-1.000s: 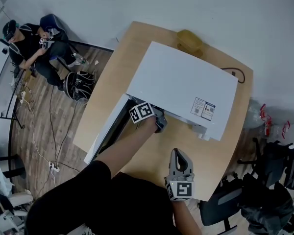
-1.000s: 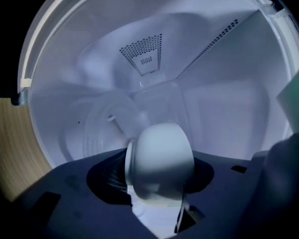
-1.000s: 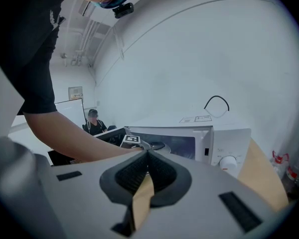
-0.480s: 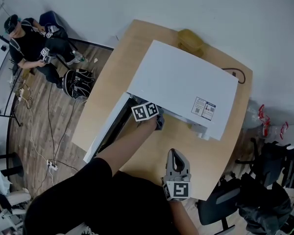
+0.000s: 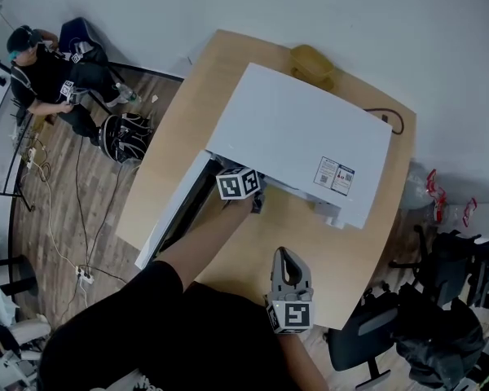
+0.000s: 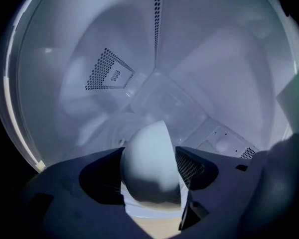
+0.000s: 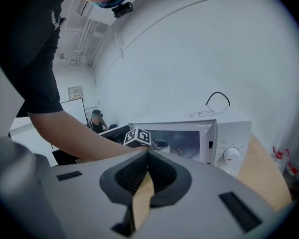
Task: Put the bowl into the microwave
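Observation:
The white microwave (image 5: 301,145) stands on the wooden table (image 5: 228,80) with its door (image 5: 175,214) swung open to the left. My left gripper (image 5: 255,198) reaches into the oven, so only its marker cube and rear show in the head view. In the left gripper view a white bowl (image 6: 149,168) sits between the jaws of the left gripper (image 6: 149,151) inside the cavity, tilted. Those jaws have just been opening, and the pads seem to stand just off the bowl. My right gripper (image 5: 284,256) hovers shut and empty over the table's near edge.
A yellow object (image 5: 312,62) lies behind the microwave, and a black cable (image 5: 391,120) runs off its back right. A person (image 5: 45,72) sits on the floor at far left beside a bag (image 5: 126,137). A chair (image 5: 367,340) stands at lower right.
The left gripper's marker cube has rolled at the oven's mouth. The right gripper stays about where it was.

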The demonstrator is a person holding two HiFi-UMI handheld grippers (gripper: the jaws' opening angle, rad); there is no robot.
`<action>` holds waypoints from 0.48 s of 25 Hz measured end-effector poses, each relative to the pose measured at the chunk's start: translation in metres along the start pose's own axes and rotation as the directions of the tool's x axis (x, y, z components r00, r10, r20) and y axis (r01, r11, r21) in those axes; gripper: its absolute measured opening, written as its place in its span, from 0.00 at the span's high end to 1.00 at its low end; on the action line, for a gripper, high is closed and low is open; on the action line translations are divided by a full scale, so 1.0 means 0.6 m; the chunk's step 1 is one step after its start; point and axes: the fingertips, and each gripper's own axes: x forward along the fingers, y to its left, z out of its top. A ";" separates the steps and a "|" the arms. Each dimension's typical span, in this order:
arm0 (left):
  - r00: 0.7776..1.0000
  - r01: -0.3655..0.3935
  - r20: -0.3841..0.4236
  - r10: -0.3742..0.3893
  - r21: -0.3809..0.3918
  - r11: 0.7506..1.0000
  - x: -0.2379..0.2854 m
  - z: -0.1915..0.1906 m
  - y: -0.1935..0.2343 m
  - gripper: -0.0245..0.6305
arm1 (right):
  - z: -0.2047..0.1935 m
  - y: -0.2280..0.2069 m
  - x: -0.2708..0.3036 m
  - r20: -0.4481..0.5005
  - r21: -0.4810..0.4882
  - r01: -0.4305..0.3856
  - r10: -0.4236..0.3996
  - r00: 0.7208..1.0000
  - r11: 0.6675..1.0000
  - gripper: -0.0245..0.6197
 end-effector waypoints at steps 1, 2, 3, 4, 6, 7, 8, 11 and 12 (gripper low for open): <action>1.000 0.010 0.005 -0.010 0.015 1.000 -0.001 0.002 -0.003 0.51 | -0.001 -0.003 -0.001 -0.001 0.002 0.002 -0.002 1.000 1.000 0.87; 1.000 0.018 0.011 -0.019 0.035 0.999 -0.002 0.003 -0.005 0.48 | -0.002 -0.006 -0.002 -0.003 0.005 0.004 -0.004 1.000 1.000 0.87; 1.000 0.023 0.020 -0.024 0.058 0.998 -0.002 0.003 -0.006 0.47 | -0.005 -0.008 -0.003 -0.007 0.009 0.006 -0.005 1.000 1.000 0.87; 0.999 0.023 0.027 -0.026 0.083 0.996 -0.004 0.005 -0.006 0.45 | -0.008 -0.009 -0.004 -0.015 0.015 0.004 -0.004 1.000 1.000 0.87; 0.999 0.022 0.033 -0.027 0.134 0.991 -0.005 0.008 -0.009 0.42 | -0.015 -0.013 -0.002 -0.036 0.025 -0.001 0.002 0.999 1.000 0.87; 0.999 0.023 0.029 -0.028 0.161 0.987 -0.005 0.008 -0.011 0.42 | -0.018 -0.015 -0.001 -0.046 0.030 -0.001 0.003 0.999 1.000 0.87; 0.999 0.025 0.022 -0.030 0.187 0.982 -0.005 0.007 -0.013 0.42 | -0.021 -0.017 0.000 -0.052 0.034 -0.001 0.003 0.999 0.999 0.87; 1.000 0.019 0.007 -0.022 0.262 0.965 -0.005 0.002 -0.014 0.41 | -0.023 -0.018 0.002 -0.064 0.043 -0.024 0.027 0.998 0.999 0.87; 1.000 0.011 0.008 -0.013 0.281 0.960 -0.005 0.001 -0.013 0.41 | -0.024 -0.017 0.003 -0.067 0.049 -0.038 0.041 0.997 0.998 0.87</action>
